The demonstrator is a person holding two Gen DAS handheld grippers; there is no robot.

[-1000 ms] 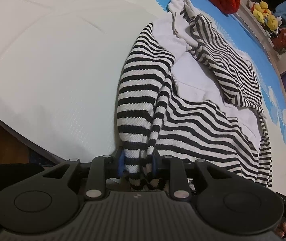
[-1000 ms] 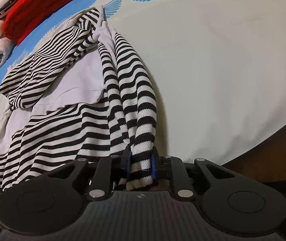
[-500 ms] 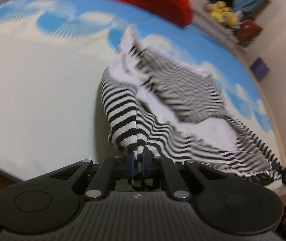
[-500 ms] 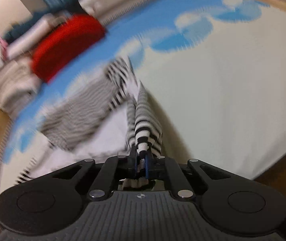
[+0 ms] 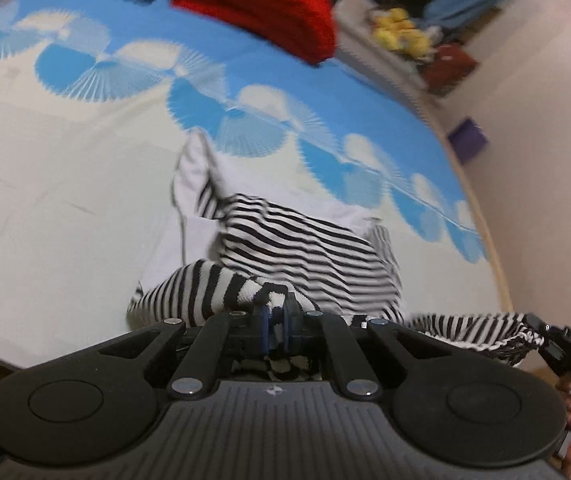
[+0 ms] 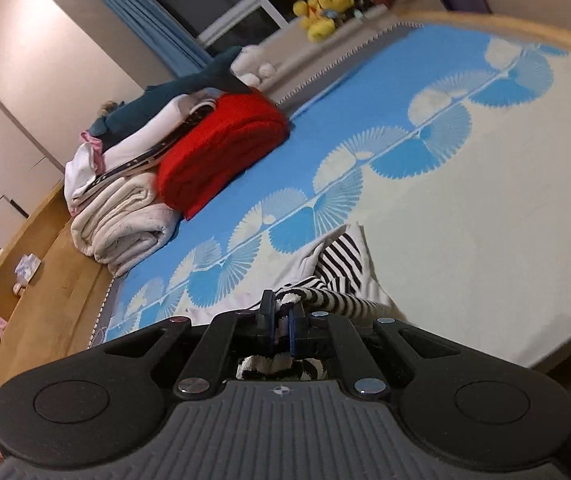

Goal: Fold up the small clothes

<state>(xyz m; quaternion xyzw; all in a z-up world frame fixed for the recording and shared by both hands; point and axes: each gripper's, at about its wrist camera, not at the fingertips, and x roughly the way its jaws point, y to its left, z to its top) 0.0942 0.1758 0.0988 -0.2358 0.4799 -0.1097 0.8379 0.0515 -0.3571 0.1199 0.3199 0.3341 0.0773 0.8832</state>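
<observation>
Right wrist view: both tools clamp the striped top (image 6: 337, 264) above the blue-and-cream bed (image 6: 485, 208).

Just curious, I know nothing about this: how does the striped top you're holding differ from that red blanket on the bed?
The black-and-white striped knit top is loose, rumpled and partly lifted; the thick red folded blanket is plain and neatly bundled. The top lies near the bed's front edge, the blanket at the far side. Both rest on the blue-and-cream bedsheet.
</observation>
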